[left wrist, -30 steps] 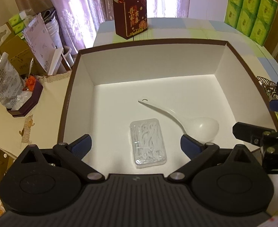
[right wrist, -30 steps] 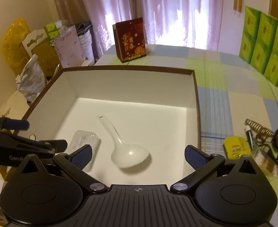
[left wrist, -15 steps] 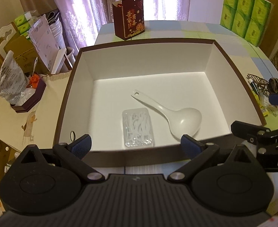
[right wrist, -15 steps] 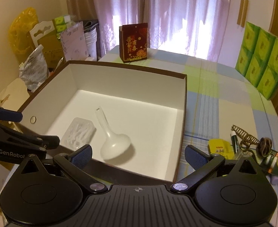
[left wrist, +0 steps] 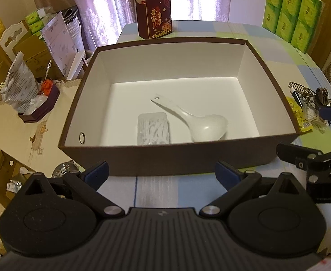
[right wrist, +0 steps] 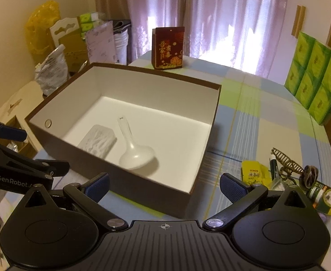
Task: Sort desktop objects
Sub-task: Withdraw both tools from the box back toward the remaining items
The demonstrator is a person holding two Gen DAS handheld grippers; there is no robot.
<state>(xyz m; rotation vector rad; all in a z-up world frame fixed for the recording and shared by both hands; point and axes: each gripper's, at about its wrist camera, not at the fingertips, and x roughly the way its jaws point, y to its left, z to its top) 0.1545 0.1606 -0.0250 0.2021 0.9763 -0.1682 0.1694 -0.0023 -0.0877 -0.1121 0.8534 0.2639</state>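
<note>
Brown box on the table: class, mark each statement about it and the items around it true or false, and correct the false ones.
1. The white spoon lies inside the brown box. True.
2. The clear case sits outside the box. False: it lies inside, beside the spoon.
3. Both the left tongs and the right tongs are empty. True.
4. The yellow packet is in the box. False: it lies on the table, outside the box.

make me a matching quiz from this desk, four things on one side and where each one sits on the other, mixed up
Things:
1. white spoon
2. red gift bag
3. green tissue packs
4. yellow packet

Places:
A. table's far right edge
B. inside the brown box
C. on the table right of the box, among small clutter
D. standing behind the box

Pairs: 1-B, 2-D, 3-A, 4-C
</note>
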